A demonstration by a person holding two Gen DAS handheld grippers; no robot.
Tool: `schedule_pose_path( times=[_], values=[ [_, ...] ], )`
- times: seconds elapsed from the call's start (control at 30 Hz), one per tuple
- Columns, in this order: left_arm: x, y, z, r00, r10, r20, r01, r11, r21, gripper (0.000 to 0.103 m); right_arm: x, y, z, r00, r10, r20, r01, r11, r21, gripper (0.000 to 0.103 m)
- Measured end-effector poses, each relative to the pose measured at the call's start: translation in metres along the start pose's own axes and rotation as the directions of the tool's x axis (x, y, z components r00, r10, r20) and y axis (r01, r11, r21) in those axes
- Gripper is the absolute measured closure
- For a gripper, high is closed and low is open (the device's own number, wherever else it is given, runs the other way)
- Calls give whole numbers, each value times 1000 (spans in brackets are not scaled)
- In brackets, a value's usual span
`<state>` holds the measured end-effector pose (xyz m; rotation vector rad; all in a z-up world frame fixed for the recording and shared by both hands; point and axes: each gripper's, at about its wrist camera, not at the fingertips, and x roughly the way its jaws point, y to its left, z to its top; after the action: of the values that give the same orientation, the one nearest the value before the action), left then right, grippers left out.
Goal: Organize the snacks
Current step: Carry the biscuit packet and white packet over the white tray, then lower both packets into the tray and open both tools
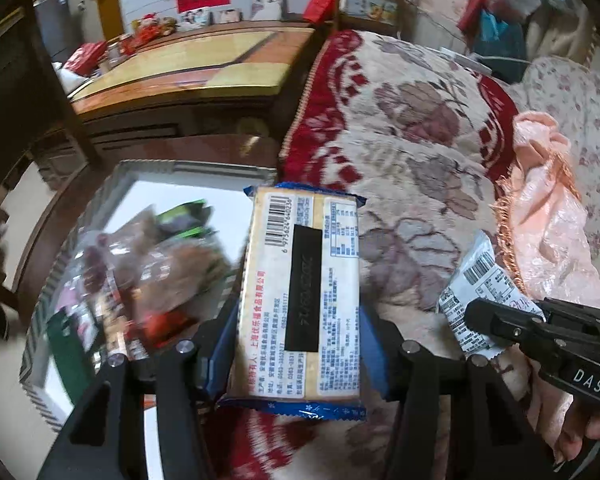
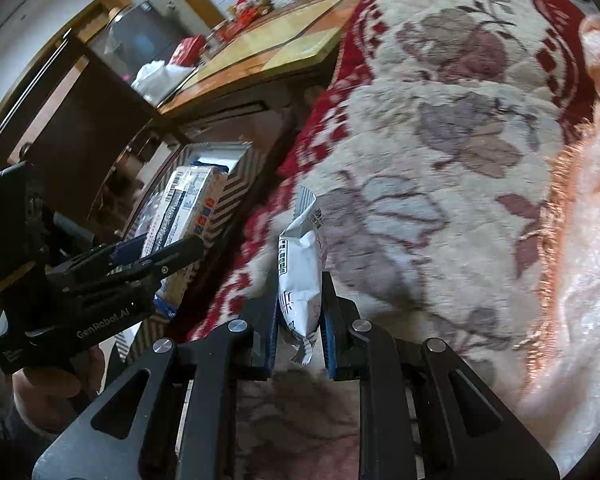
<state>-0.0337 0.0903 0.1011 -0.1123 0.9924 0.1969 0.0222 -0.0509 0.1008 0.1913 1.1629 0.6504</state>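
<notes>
1. Nearest us, our left tool [image 1: 296, 344] is closed on a long cracker packet [image 1: 298, 300] with blue crimped ends, its blue pads pressing the packet's two long sides; the barcode face is turned up.
2. Our right tool [image 2: 300, 320] is closed on a small white snack pouch [image 2: 302, 276], which stands on edge between the pads, its top seal pointing away from us.
3. Both packets are held above a red-and-cream floral blanket [image 1: 412, 128] covering the bed; the cracker packet hangs over the blanket's left edge.
4. Just left of that edge sits a striped box [image 1: 48, 292] holding a blurred heap of mixed snack wrappers [image 1: 140, 264]. In the right wrist view the cracker packet [image 2: 188, 200] appears at the box's near rim.
5. To the right, a pink fringed cloth [image 1: 548, 216] lies on the blanket.
6. Farther off stands a wooden tabletop [image 1: 204, 64] with a glossy yellow inlay, red items at its far-left corner.
</notes>
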Motion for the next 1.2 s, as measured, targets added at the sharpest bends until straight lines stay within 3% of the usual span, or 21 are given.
schedule_pose_path(
  times=[0.63, 1.2],
  values=[
    [-34, 106, -22, 995, 85, 43, -77, 982, -172, 45, 37, 95, 19, 998, 33, -62, -43, 984, -173, 86],
    [-29, 169, -52, 991, 130, -3, -125, 944, -304, 45, 94, 170, 26, 981, 75, -178, -123, 952, -279, 86]
  ],
)
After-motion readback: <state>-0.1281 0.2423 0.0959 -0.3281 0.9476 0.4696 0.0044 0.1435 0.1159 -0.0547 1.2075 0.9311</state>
